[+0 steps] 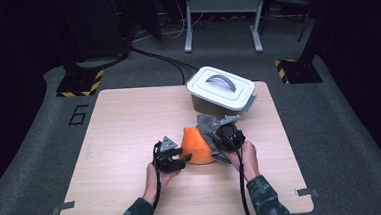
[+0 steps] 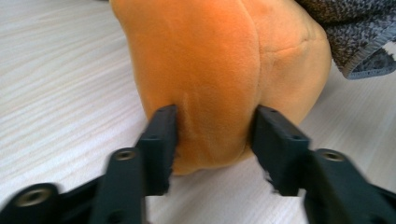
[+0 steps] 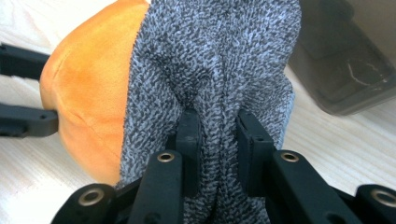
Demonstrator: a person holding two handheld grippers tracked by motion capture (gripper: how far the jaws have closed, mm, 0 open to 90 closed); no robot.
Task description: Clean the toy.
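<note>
An orange plush toy [image 1: 197,146] stands on the wooden table [image 1: 129,121], with a grey knitted cloth [image 1: 207,124] draped over its right side. My left gripper [image 1: 185,158] reaches in from the left. In the left gripper view its jaws [image 2: 212,130] flank a bulge low on the plush [image 2: 210,60] without squeezing it. My right gripper [image 1: 216,143] is shut on a fold of the grey cloth [image 3: 219,60], pinched between its pads [image 3: 218,130]. The plush [image 3: 88,84] shows beside the cloth, with the left gripper's jaws [image 3: 28,121] at its far side.
A white lidded box [image 1: 221,88] with a grey handle sits at the table's back right, close behind the cloth; its dark wall [image 3: 345,60] rises just beyond my right gripper. Bare tabletop spreads to the left and front. Both forearms enter from the bottom edge.
</note>
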